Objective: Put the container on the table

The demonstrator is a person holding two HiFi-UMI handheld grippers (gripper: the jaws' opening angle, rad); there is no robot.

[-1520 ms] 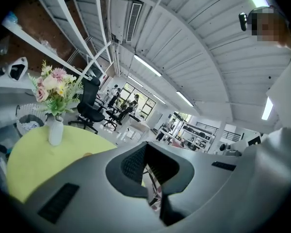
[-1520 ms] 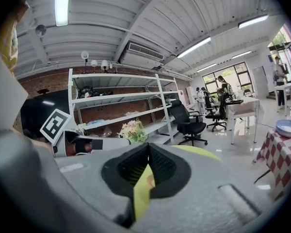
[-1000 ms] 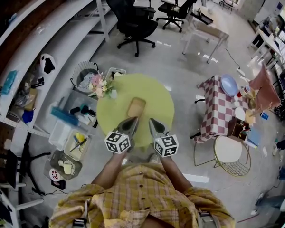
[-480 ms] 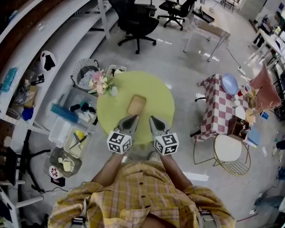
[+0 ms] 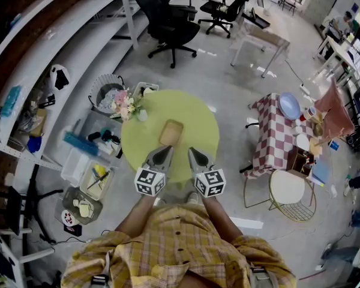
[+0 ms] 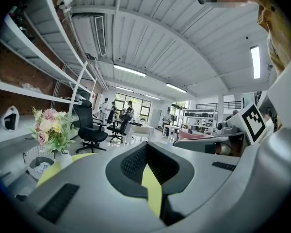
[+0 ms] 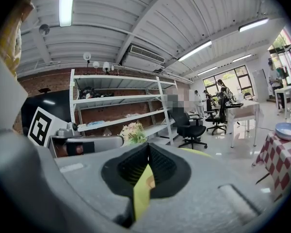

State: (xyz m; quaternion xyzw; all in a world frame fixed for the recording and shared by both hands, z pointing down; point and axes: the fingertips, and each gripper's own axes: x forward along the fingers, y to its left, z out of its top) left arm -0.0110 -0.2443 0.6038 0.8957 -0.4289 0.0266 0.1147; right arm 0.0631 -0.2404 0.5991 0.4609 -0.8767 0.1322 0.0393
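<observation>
**A big room, a round tabletop, and a container set down on it**

A round yellow-green tabletop [image 5: 199, 117] is seen in the middle of a big room with a shiny grey floor. A bunch of flowers [image 5: 125, 106] stands at its far left edge. A black office chair [image 5: 168, 24] is parked well behind it.

The tan container [image 5: 171, 133] lies flat on the tabletop, near the middle. Nothing is held against it.

The left gripper [image 5: 164, 152] and the right gripper [image 5: 194, 154] are held side by side over the near edge of the tabletop. Both are pointed toward the container, which sits just past their tips and between them. It is not touched by either one.

In each gripper view the jaws are seen closed together, with only a thin strip of tabletop showing through. Nothing is held in either.

The putting-down step looks finished. Very little seems to be called for next, perhaps only that both grippers be drawn back without bumping the container.
</observation>
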